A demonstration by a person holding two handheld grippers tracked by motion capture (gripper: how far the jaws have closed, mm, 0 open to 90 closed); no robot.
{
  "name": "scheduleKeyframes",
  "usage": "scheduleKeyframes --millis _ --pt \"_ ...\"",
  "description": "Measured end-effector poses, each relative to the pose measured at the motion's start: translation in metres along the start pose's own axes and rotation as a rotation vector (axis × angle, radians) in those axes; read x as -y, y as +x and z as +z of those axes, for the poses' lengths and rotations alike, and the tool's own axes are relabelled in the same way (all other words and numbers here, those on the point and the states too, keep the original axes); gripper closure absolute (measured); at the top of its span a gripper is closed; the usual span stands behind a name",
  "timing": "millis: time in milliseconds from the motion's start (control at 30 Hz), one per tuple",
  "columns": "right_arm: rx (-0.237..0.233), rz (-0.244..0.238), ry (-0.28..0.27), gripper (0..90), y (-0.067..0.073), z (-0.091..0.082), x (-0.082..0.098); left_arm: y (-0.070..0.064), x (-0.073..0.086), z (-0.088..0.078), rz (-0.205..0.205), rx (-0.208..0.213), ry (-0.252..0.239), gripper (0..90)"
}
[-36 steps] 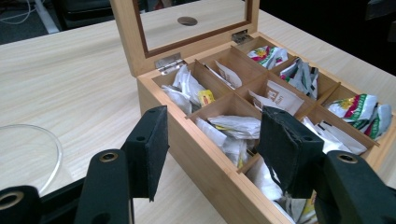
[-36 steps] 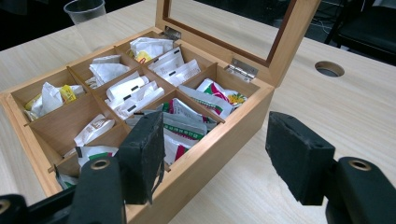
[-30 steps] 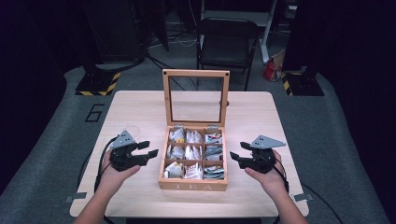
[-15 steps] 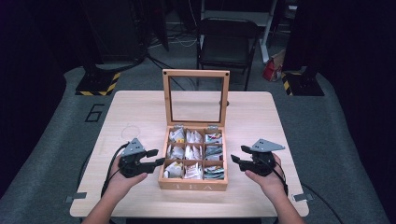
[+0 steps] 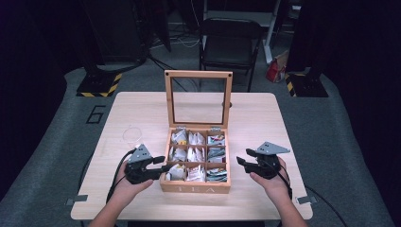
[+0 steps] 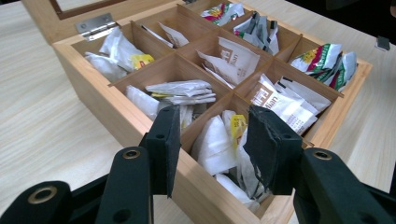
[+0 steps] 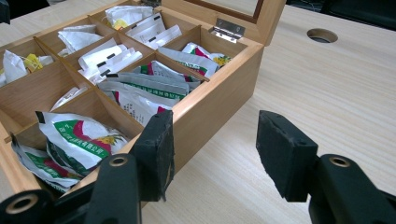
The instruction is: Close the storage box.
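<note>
Approach step: left gripper fingers, half-open and closing, hover empty over the tea box near-left compartment. Right gripper likewise half-open, empty. Next: lower onto a sachet.

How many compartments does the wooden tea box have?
9: the tea box has three rows of three compartments, near row by the front wall, middle row, far row by the hinged lid. All hold tea bags.
</note>
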State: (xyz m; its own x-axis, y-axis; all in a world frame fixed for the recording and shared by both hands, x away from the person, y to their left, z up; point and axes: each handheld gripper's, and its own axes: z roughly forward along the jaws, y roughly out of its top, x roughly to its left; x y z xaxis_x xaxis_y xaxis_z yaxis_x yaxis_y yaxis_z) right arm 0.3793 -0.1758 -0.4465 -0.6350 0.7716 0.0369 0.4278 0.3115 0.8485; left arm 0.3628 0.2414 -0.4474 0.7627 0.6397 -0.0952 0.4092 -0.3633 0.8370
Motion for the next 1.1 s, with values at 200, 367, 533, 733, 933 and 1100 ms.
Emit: scheduleKeyframes --millis 200,367,533,733,933,1100 --pt "-0.003 0.001 0.010 45.9 -0.001 0.002 0.002 -0.007 0.002 0.010 0.012 0.024 0.022 56.4" --pt "-0.005 0.004 0.009 45.9 -0.001 0.002 0.003 -0.010 0.002 0.016 0.026 0.043 0.037 57.6" --pt "-0.006 0.006 0.014 45.9 0.000 0.003 0.003 -0.012 0.004 0.022 0.028 0.055 0.045 61.1" --pt "-0.006 0.007 0.017 45.9 -0.001 0.003 0.004 -0.013 0.005 0.027 0.033 0.068 0.061 66.3" --pt "-0.002 0.022 0.019 45.8 -0.001 0.004 0.005 -0.015 0.005 0.027 0.034 0.090 0.071 76.1" --pt "-0.002 0.020 0.019 45.7 -0.001 0.004 0.005 -0.016 0.004 0.025 0.052 0.099 0.068 87.4"
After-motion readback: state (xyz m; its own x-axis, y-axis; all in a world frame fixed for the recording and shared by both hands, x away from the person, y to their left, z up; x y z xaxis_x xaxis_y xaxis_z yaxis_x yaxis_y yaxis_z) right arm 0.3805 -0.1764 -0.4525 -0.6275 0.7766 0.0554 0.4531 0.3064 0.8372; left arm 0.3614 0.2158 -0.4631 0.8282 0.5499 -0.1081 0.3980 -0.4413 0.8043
